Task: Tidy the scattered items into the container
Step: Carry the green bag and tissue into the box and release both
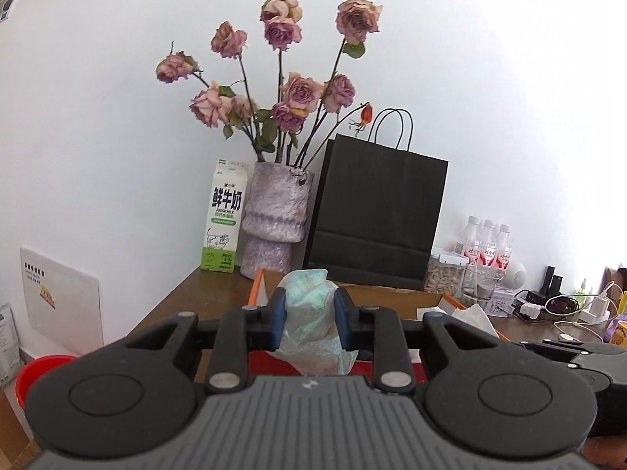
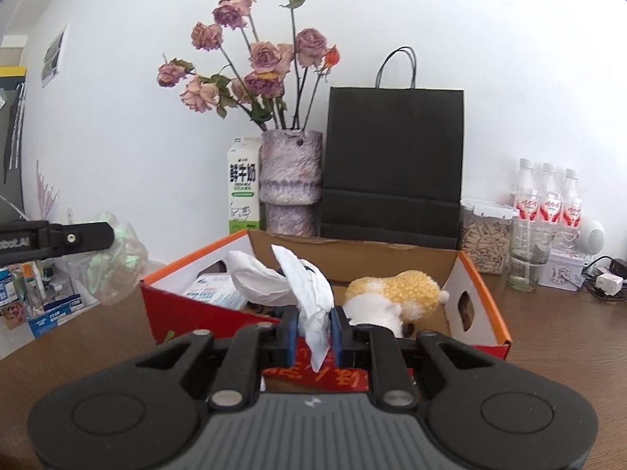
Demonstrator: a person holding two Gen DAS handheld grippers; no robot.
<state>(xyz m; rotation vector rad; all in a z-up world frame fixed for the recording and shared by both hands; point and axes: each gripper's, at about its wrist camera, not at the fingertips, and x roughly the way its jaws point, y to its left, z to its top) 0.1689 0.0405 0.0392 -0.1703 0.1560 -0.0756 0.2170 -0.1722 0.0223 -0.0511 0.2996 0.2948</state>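
Observation:
My left gripper (image 1: pixel 309 315) is shut on a crumpled, shimmery green plastic wrapper (image 1: pixel 311 313), held up in the air near the left end of the orange-and-red cardboard box (image 1: pixel 256 286). From the right wrist view the same wrapper (image 2: pixel 115 262) hangs off the left gripper's black finger (image 2: pixel 82 239), left of the box (image 2: pixel 482 286). My right gripper (image 2: pixel 315 333) is shut on a white tissue (image 2: pixel 309 293) at the box's near wall. Inside the box lie a yellow-and-white plush toy (image 2: pixel 399 293) and a pack of wipes (image 2: pixel 215 290).
Along the wall behind the box stand a milk carton (image 2: pixel 243 188), a purple vase of dried roses (image 2: pixel 292 180), a black paper bag (image 2: pixel 394 160), a jar of seeds (image 2: pixel 486 235), a glass (image 2: pixel 527 254) and bottles (image 2: pixel 548 199). Chargers and cables (image 1: pixel 564 309) clutter the right. A red bin (image 1: pixel 35 368) sits below the table's left edge.

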